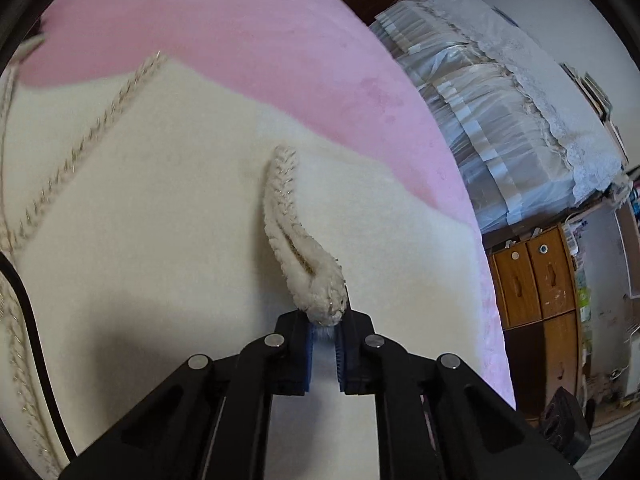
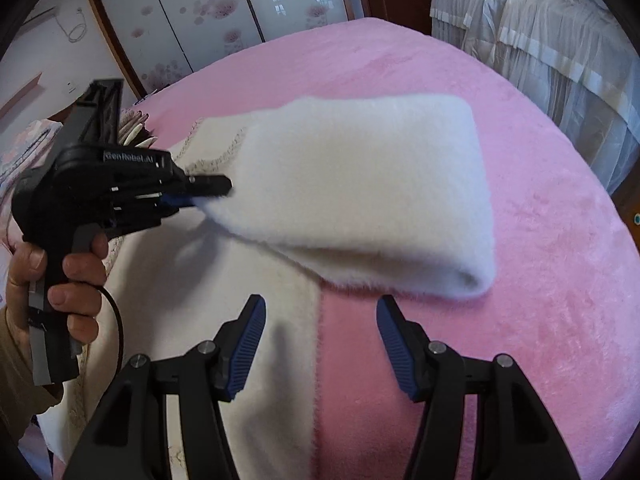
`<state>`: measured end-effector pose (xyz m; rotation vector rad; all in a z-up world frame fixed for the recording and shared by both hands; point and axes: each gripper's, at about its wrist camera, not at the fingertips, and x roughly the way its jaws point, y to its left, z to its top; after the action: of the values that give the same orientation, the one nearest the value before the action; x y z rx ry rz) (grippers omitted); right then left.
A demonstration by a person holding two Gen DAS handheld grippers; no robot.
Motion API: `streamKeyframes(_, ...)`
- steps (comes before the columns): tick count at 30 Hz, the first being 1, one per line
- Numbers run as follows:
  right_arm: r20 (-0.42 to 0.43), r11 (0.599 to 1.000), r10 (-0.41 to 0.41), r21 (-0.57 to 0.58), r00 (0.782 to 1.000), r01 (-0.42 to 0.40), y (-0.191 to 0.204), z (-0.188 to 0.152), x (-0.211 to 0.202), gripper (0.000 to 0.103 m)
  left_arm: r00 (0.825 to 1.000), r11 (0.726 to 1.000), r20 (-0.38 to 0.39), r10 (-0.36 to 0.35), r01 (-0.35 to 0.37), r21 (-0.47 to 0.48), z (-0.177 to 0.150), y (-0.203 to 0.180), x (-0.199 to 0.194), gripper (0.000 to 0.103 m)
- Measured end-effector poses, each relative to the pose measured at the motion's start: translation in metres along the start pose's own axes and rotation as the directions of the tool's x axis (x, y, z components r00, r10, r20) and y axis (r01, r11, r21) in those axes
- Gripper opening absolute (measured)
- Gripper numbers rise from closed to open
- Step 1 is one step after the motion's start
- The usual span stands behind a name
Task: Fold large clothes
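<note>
A: Garment (image 2: 360,200) first. Where is it?
B: Cream fleece coat, spread on the pink bed cover (image 2: 560,280). One sleeve is lifted and folded across the body, its far end resting on the cover.
A: Left claw (image 1: 325,320)?
B: Pressed together, pinching the braided cuff trim (image 1: 308,264) of that sleeve. In the right wrist view it comes in from the left, a hand (image 2: 60,280) wrapped round its grip, holding the sleeve end above the coat body.
A: Right claw (image 2: 320,332)?
B: Spread, nothing between the blue pads (image 2: 250,344). It hangs over the coat's straight edge, the left finger over fleece, the right finger over bare pink cover. Not touching the fabric as far as I can tell.
A: Anything else?
B: Braided trim runs in a line across the coat body (image 1: 80,152) in the left wrist view. Wooden drawers (image 1: 532,276) and a covered bed (image 1: 500,112) beyond the cover's edge. Sliding doors (image 2: 192,12) with flower print at the back.
</note>
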<state>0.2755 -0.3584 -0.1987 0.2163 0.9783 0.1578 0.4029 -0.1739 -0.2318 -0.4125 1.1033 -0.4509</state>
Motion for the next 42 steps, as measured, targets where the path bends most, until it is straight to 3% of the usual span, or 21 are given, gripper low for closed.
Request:
streamKeyframes(6, -0.004, 0.994, 0.039, 0.105, 0.999, -0.039, -0.007, 0.010, 0.022, 0.058, 0.980, 0.994, 0.198, 0.015, -0.036, 0.101, 0.038, -0.044, -0.080, 0.006)
streamKeyframes(8, 0.015, 0.991, 0.027, 0.128, 1.000, -0.029, -0.004, 0.020, 0.028, 0.058, 0.959, 0.992, 0.280, 0.029, -0.062, 0.109, 0.054, -0.048, -0.114, 0.006)
streamKeyframes(12, 0.061, 0.994, -0.052, 0.104, 0.997, 0.045, 0.010, 0.039, 0.037, 0.058, 0.900, 0.989, 0.428, 0.080, -0.126, 0.080, 0.075, -0.027, -0.183, 0.006)
streamKeyframes(16, 0.086, 0.996, -0.084, 0.030, 0.993, 0.081, 0.030, 0.048, 0.039, 0.058, 0.865, 0.976, 0.469, 0.178, -0.216, 0.028, 0.073, 0.026, -0.222, 0.006)
streamKeyframes(19, 0.064, 0.995, -0.098, -0.031, 0.993, 0.100, 0.043, 0.045, 0.045, 0.058, 0.880, 0.958, 0.388, 0.275, -0.284, -0.035, 0.050, 0.088, -0.211, 0.006)
streamKeyframes(22, 0.036, 0.978, -0.167, -0.121, 0.985, 0.170, 0.059, 0.038, 0.055, 0.058, 0.896, 0.932, 0.260, 0.360, -0.355, -0.067, 0.014, 0.148, -0.175, 0.007)
streamKeyframes(25, 0.032, 0.959, -0.208, -0.192, 0.978, 0.210, 0.069, 0.031, 0.056, 0.058, 0.911, 0.919, 0.125, 0.393, -0.385, -0.084, -0.017, 0.185, -0.139, 0.012)
streamKeyframes(26, 0.030, 0.956, -0.209, -0.203, 0.977, 0.211, 0.068, 0.030, 0.055, 0.059, 0.919, 0.925, 0.112, 0.377, -0.368, -0.095, -0.024, 0.191, -0.136, 0.015)
streamKeyframes(27, 0.027, 0.955, -0.206, -0.213, 0.978, 0.207, 0.067, 0.030, 0.054, 0.059, 0.927, 0.933, 0.122, 0.356, -0.345, -0.098, -0.027, 0.192, -0.137, 0.020)
streamKeyframes(29, 0.012, 0.957, -0.182, -0.226, 0.983, 0.180, 0.067, 0.024, 0.046, 0.059, 0.945, 0.951, 0.117, 0.305, -0.296, -0.088, -0.027, 0.190, -0.143, 0.043)
streamKeyframes(30, 0.000, 0.960, -0.165, -0.230, 0.986, 0.160, 0.066, 0.024, 0.042, 0.059, 0.953, 0.958, 0.110, 0.284, -0.277, -0.077, -0.025, 0.188, -0.147, 0.060)
streamKeyframes(31, -0.014, 0.964, -0.139, -0.233, 0.990, 0.132, 0.064, 0.024, 0.036, 0.060, 0.955, 0.962, 0.115, 0.274, -0.268, -0.058, -0.024, 0.185, -0.152, 0.066)
streamKeyframes(34, -0.050, 0.975, -0.025, -0.220, 0.998, 0.014, 0.057, 0.025, 0.017, 0.060, 0.950, 0.960, 0.154, 0.270, -0.277, 0.028, -0.016, 0.170, -0.168, 0.067)
streamKeyframes(37, -0.046, 0.982, 0.118, -0.144, 0.992, -0.124, 0.043, 0.036, -0.002, 0.067, 0.945, 0.954, 0.168, 0.281, -0.294, 0.062, 0.001, 0.171, -0.175, 0.068)
streamKeyframes(39, -0.004, 0.987, 0.135, -0.091, 0.991, -0.135, 0.036, 0.050, -0.008, 0.075, 0.943, 0.948, 0.146, 0.299, -0.311, 0.066, 0.014, 0.177, -0.166, 0.068)
streamKeyframes(42, 0.039, 0.997, 0.083, -0.012, 0.996, -0.082, 0.024, 0.076, 0.004, 0.077, 0.937, 0.938, 0.094, 0.335, -0.341, 0.055, 0.031, 0.186, -0.146, 0.068)
